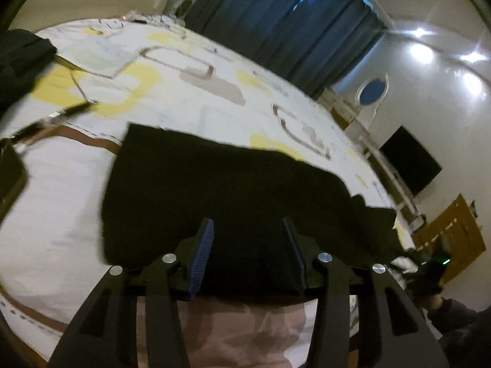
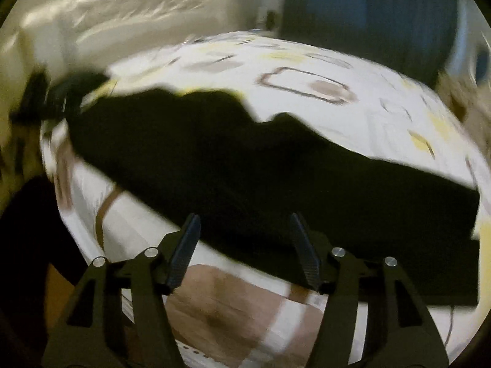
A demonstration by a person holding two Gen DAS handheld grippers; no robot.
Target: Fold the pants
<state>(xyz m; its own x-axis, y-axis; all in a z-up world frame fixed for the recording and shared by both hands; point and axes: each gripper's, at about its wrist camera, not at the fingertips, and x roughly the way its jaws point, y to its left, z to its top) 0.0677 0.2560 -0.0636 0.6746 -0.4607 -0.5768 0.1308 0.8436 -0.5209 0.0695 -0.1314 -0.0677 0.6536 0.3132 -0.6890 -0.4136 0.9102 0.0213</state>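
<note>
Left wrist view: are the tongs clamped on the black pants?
No: the left tongs stand open above the black pants, which lie flat on the bed, with no cloth pinched.

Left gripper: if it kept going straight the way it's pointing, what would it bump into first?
Most likely the black pants lying on the bed. The left gripper points right at them with its jaws open and nothing between, though how close it is I can't tell.

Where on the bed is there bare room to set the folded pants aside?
Beyond the black pants, the patterned bedsheet lies bare up to the blue curtain. A smaller bare strip sits between the pants and the near-left edge. The far-left corner is crowded: a dark garment, cable and paper.
</note>
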